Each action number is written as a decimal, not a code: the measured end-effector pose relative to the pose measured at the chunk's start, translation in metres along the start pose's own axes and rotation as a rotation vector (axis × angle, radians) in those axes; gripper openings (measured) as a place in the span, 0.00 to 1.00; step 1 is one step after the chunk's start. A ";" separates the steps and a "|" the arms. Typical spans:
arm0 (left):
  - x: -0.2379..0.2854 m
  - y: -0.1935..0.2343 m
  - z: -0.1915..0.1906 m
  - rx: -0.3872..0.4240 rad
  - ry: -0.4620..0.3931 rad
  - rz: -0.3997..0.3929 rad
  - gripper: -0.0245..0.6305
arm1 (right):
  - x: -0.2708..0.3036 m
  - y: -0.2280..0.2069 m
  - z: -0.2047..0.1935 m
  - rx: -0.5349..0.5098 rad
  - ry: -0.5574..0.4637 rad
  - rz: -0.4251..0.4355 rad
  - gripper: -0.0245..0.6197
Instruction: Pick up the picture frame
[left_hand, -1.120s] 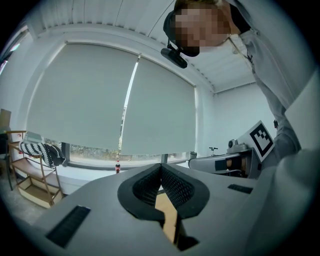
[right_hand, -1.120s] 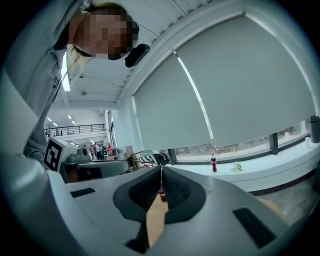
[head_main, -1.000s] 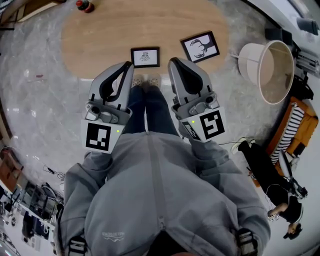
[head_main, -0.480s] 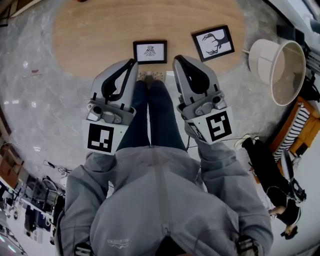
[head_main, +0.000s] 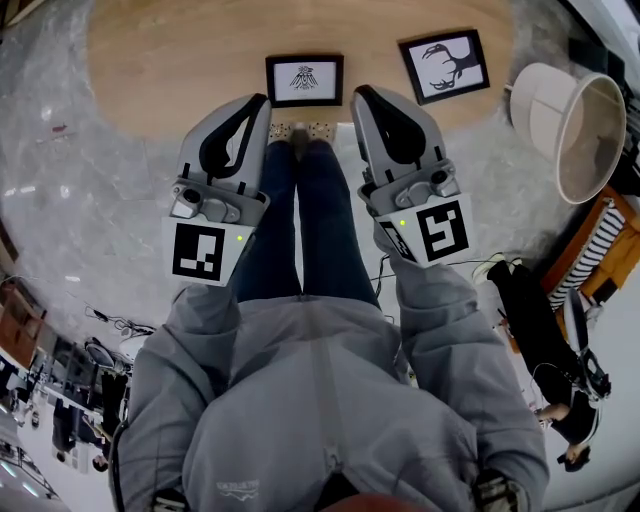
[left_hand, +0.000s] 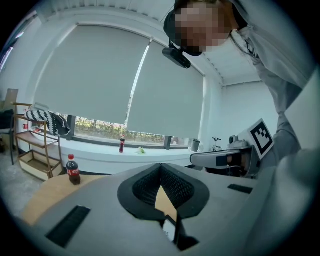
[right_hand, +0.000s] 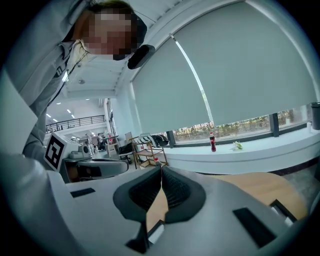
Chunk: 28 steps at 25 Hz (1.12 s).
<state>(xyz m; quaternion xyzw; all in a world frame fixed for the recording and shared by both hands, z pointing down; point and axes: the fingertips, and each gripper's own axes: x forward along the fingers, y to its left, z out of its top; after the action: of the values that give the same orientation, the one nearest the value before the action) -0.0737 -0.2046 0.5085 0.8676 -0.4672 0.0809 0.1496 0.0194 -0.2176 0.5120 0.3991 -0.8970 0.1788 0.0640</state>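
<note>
Out in front of the person's knees, the left tongs (head_main: 262, 100) and the right tongs (head_main: 358, 93) are held side by side. Both are pressed closed with nothing between the pads; their tips meet, and only the wood of the desk shows through the gap behind them. Between the two run the person's legs (head_main: 300, 210) in blue jeans, ending in light patterned shoes (head_main: 300, 131) at the edge of the low oval wooden desk (head_main: 170, 60). Just past the shoes a black picture frame (head_main: 304, 80) with a small dark drawing lies flat on the desk, clear of both tongs. A second frame (head_main: 446, 66), showing an antlered deer head, lies askew to its right. A cola bottle (left_hand: 73, 170) stands on the desk farther off to the left. A white lampshade (head_main: 578, 130) sits on the grey floor (head_main: 90, 220) to the desk's right.
</note>
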 end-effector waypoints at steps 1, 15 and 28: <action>0.001 0.002 -0.006 -0.008 0.005 0.004 0.07 | 0.002 -0.001 -0.005 -0.006 0.003 -0.002 0.09; 0.025 0.023 -0.057 -0.074 0.020 0.031 0.07 | 0.018 -0.011 -0.057 -0.050 0.051 -0.026 0.09; 0.039 0.027 -0.121 -0.041 0.098 0.047 0.07 | 0.026 -0.030 -0.109 -0.022 0.104 -0.052 0.09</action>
<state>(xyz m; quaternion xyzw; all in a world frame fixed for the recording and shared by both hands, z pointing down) -0.0751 -0.2089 0.6381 0.8482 -0.4811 0.1170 0.1882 0.0212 -0.2134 0.6276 0.4119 -0.8837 0.1877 0.1193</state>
